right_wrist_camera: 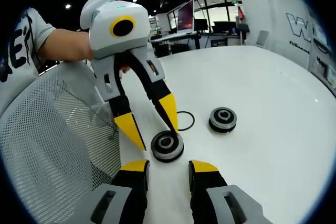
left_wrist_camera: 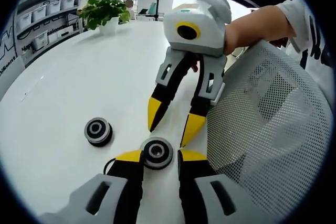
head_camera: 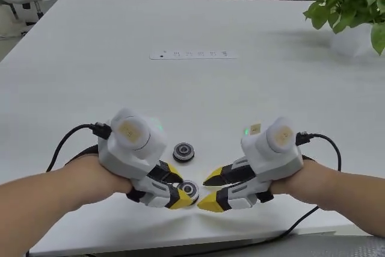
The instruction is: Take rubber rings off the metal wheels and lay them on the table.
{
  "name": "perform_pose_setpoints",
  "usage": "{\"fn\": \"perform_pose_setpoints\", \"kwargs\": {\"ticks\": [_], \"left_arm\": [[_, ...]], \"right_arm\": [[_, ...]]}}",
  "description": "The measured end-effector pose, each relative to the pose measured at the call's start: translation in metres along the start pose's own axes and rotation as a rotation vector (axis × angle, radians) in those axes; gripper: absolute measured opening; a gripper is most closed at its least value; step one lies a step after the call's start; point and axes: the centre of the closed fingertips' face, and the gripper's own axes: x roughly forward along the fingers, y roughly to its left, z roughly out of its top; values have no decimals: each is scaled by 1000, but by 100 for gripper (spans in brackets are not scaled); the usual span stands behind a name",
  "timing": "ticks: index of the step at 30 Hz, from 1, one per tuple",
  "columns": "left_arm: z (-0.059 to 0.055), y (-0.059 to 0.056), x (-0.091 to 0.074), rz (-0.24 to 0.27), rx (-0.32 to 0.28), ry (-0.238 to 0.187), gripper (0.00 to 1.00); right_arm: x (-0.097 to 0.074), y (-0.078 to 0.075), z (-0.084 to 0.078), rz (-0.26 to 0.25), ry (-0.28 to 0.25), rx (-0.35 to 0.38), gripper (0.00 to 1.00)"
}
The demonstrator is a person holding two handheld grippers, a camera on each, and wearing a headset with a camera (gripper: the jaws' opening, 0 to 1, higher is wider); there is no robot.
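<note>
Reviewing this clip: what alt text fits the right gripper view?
The left gripper points in from the left, its yellow fingers bracketing a metal wheel on the white table, just ahead of the right gripper, whose fingers are open. A loose rubber ring and a second wheel lie beyond.
</note>
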Motion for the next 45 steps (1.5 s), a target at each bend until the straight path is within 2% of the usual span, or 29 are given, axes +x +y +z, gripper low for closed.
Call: {"fn": "perform_pose_setpoints", "kwargs": {"ticks": [5, 6, 7, 11, 14, 30, 42, 45], "left_arm": [[1, -2, 3, 3, 19, 2, 16], [2, 0, 4, 13, 45, -6, 15], [0, 2, 5, 17, 54, 5, 15], [0, 4, 4, 40, 62, 7, 10], [0, 4, 4, 56, 135, 17, 8], [2, 3, 4, 77, 137, -3, 8], [2, 3, 4, 84, 130, -15, 8], [2, 3, 4, 85, 128, -21, 8]], "right_arm": [[1, 0, 0, 0, 0, -1, 28], [1, 0, 0, 0, 0, -1, 28], [1, 0, 0, 0, 1, 0, 28], [2, 0, -1, 1, 4, -1, 28], [2, 0, -1, 2, 3, 0, 28], [8, 1, 7, 0, -13, -37, 27], [14, 3, 8, -9, 11, -114, 23], [13, 2, 7, -9, 11, -107, 23]]}}
